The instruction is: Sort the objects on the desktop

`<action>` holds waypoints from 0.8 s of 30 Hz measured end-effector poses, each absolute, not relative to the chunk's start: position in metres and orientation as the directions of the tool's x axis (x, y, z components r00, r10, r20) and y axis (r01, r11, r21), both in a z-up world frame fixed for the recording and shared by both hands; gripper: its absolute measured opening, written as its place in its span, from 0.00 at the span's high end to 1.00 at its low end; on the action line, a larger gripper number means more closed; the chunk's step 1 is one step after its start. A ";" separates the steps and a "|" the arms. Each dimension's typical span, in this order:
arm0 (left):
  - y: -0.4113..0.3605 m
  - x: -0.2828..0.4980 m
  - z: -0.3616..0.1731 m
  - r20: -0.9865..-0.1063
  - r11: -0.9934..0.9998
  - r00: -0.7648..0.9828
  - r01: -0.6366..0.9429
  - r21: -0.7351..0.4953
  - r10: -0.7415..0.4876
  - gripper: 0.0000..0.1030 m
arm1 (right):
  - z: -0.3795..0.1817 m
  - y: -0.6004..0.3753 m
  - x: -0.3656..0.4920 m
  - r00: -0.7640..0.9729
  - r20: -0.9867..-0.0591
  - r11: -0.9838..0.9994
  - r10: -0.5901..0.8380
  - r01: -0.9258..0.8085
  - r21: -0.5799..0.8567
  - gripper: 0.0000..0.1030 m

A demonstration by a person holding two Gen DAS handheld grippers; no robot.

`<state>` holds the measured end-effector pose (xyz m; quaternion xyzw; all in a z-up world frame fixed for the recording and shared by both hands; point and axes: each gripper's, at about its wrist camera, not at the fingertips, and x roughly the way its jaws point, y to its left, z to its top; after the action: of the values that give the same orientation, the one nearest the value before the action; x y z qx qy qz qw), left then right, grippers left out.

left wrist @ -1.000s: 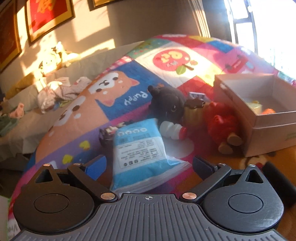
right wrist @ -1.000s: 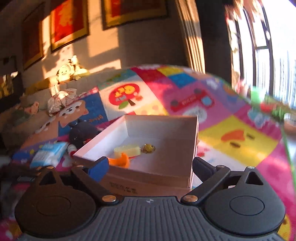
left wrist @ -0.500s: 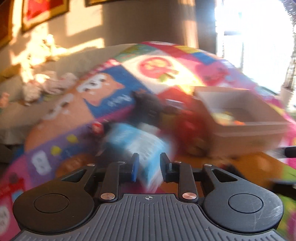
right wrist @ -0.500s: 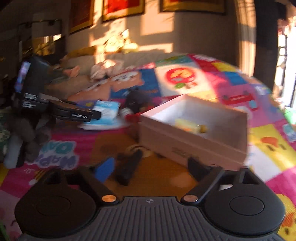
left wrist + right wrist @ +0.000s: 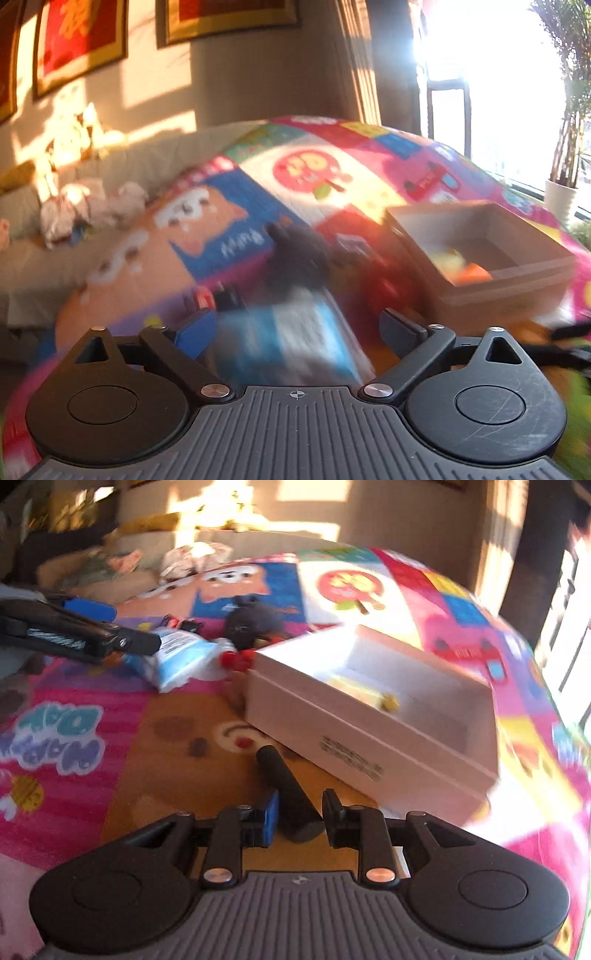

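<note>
My left gripper (image 5: 295,328) is open, with the blue and white snack packet (image 5: 295,339) between its fingers, blurred. The packet (image 5: 177,657) also shows in the right wrist view under the left gripper (image 5: 110,627). My right gripper (image 5: 299,818) has its fingers close around the near end of a black cylinder (image 5: 284,786) lying on the mat; whether they grip it is unclear. An open cardboard box (image 5: 369,731) beside it holds a yellow piece and an orange piece (image 5: 472,273).
A black plush toy (image 5: 295,254) and red toys (image 5: 236,661) lie behind the packet, left of the box (image 5: 498,291). All rest on a colourful cartoon play mat (image 5: 74,716). A grey sofa with clutter (image 5: 74,206) stands behind, and a bright window at the right.
My left gripper was open, closed half a second ago, and is open again over the packet. My right gripper swung left from the box, came down and narrowed around the black cylinder.
</note>
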<state>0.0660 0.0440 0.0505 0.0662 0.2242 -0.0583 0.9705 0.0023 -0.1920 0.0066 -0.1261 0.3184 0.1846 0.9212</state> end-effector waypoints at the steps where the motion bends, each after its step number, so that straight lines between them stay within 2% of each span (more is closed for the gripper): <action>1: 0.052 0.082 0.051 -0.452 0.985 0.885 0.156 0.073 -0.107 0.03 | 0.008 -0.201 0.001 0.722 -0.636 0.908 0.271 -0.411 -0.079 0.75; 6: 0.089 0.145 0.034 -0.586 0.979 0.784 0.165 -0.123 -0.206 0.03 | 0.005 -0.231 -0.008 0.739 -0.616 0.939 0.274 -0.344 0.004 0.50; 8: 0.092 0.144 0.026 -0.627 0.965 0.734 0.186 -0.182 -0.260 0.03 | 0.002 -0.239 -0.010 0.740 -0.614 0.946 0.274 -0.322 0.034 0.46; 11: 0.076 0.111 0.023 -0.630 0.942 0.706 0.302 -0.145 -0.323 0.03 | -0.002 -0.245 -0.009 0.738 -0.616 0.952 0.274 -0.299 0.066 0.37; 15: 0.042 0.058 0.026 -0.649 0.854 0.612 0.506 -0.120 -0.453 0.01 | -0.005 -0.247 -0.003 0.728 -0.627 0.952 0.277 -0.295 0.077 0.36; 18: 0.017 0.022 0.030 -0.655 0.776 0.576 0.631 -0.024 -0.489 0.01 | -0.004 -0.243 -0.004 0.734 -0.619 0.948 0.279 -0.313 0.057 0.33; 21: 0.004 0.001 0.038 -0.640 0.748 0.613 0.657 0.089 -0.463 0.01 | -0.002 -0.238 -0.006 0.740 -0.615 0.943 0.272 -0.331 0.019 0.30; 24: 0.005 -0.008 0.043 -0.634 0.772 0.643 0.626 0.112 -0.429 0.00 | -0.004 -0.230 -0.002 0.731 -0.632 0.938 0.256 -0.346 -0.021 0.30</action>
<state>-0.0080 0.0050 0.0431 0.1629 0.3013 -0.2957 0.8918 -0.0024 -0.2298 -0.0044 -0.0687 0.3288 0.1623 0.9278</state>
